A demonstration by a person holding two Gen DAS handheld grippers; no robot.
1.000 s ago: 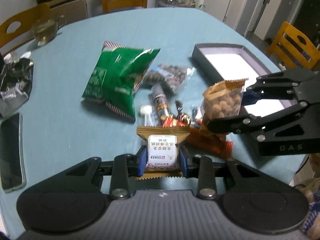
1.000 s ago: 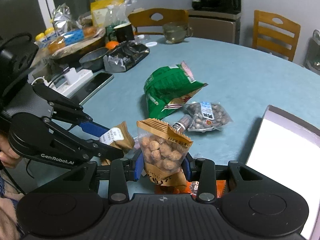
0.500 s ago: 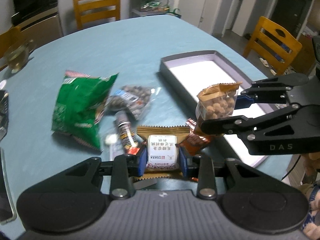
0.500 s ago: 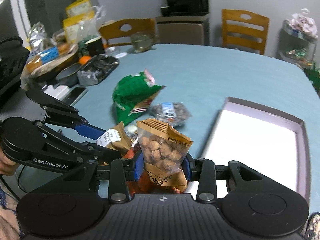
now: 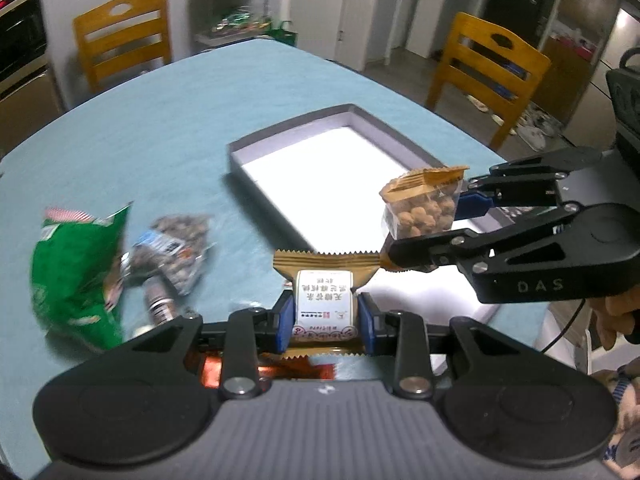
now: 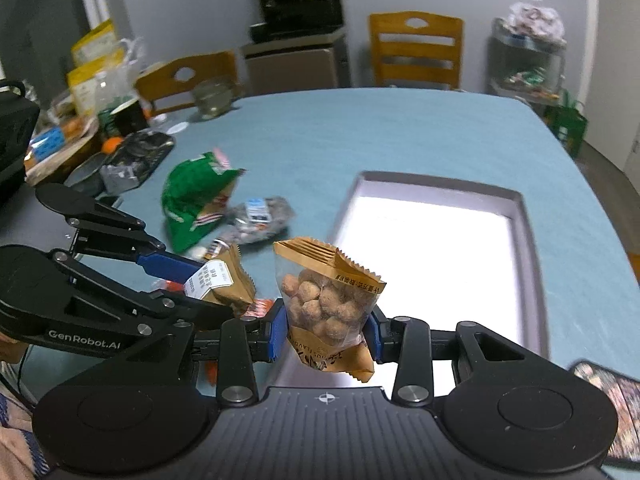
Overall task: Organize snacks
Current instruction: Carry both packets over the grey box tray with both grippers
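You are mid-carry: your left tongs (image 5: 324, 312) grip the brown biscuit packet (image 5: 325, 292) by its sides, and your right tongs (image 6: 326, 332) are clamped on the clear bag of coated nuts (image 6: 330, 308). Both packets hang just at the near edge of the grey tray (image 5: 288, 136), above the counter (image 5: 160, 120). Both tongs tilt downward, side by side. Next, I'd judge, bring each over the tray's white floor, lower, and release. The green bag (image 5: 76, 272) lies beside the tray, waiting.
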